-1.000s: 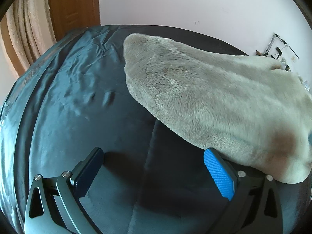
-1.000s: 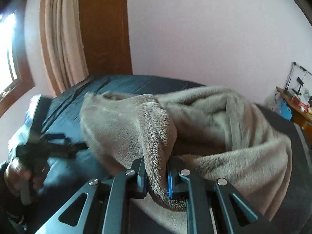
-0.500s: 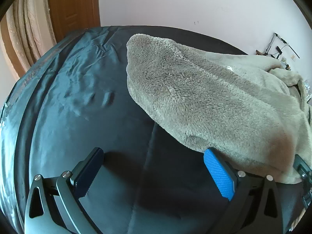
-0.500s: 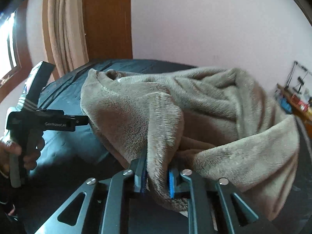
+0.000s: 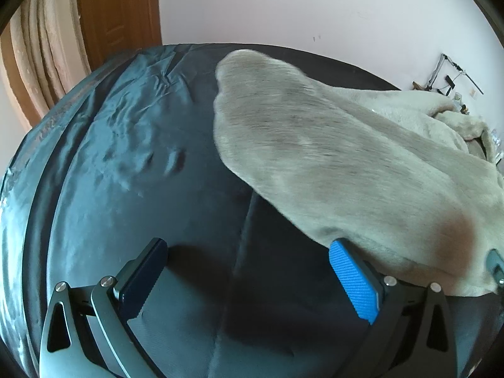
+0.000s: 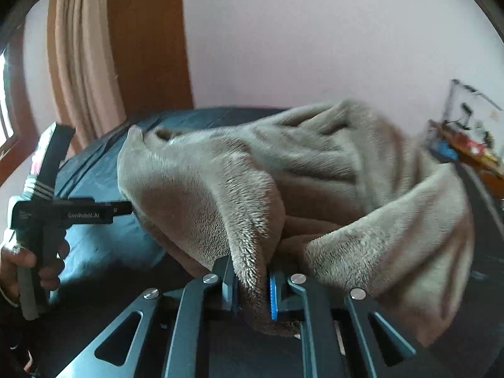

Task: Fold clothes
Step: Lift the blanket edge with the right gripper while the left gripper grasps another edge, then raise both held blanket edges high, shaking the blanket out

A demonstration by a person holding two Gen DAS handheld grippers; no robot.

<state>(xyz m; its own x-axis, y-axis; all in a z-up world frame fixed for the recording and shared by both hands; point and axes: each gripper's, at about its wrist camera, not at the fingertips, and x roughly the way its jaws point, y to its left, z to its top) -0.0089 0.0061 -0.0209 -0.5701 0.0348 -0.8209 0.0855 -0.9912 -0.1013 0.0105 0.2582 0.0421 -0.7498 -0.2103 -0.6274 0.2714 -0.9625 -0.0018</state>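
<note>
A: Right gripper [image 6: 250, 283] clamped tight on a fold of the fuzzy taupe garment [image 6: 283, 189], lifted edge pinched between both fingers [image 6: 228, 278]. Rest heaped on the dark bed [image 6: 104, 245].

B: Yep. Left gripper [image 5: 249, 280] spread wide over bare bed sheet [image 5: 126, 163], nothing between the fingers [image 5: 354, 280]. Garment [image 5: 330, 157] just touching the blue-padded one. Hand [image 6: 19, 260] gripping the left handle.

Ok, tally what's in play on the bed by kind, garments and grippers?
Fleece garment: 1
Grippers: 2, the left gripper open over the bed sheet, the right gripper shut on a fold of the garment
Total: 3
</note>
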